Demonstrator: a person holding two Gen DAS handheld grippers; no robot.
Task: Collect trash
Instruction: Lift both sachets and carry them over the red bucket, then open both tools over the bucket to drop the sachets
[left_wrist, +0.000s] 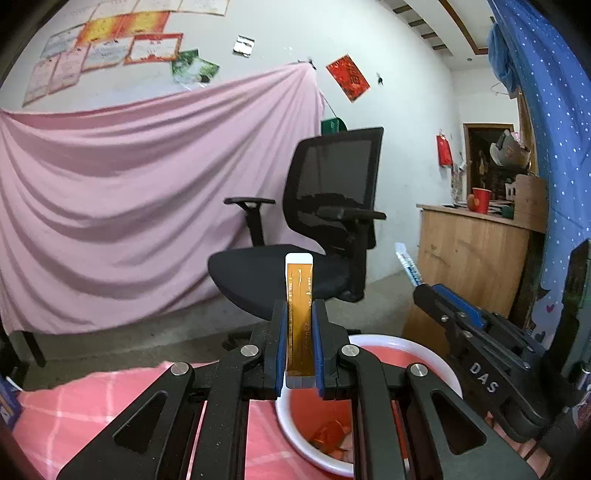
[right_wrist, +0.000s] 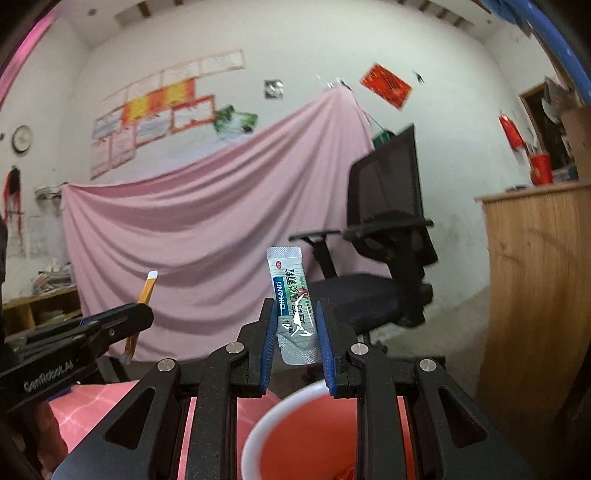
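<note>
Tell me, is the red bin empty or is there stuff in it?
Not empty. In the left wrist view, the bin already has some orange-red scraps lying at its bottom. What they are is unclear.

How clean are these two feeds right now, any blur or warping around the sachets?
Left wrist view: orange sachet and left hand-held gripper are sharp; fisheye bends the pink sheet and darkens the corners. Right wrist view: white sachet readable, office chair and red cup smeared; red bin evenly lit.
</note>
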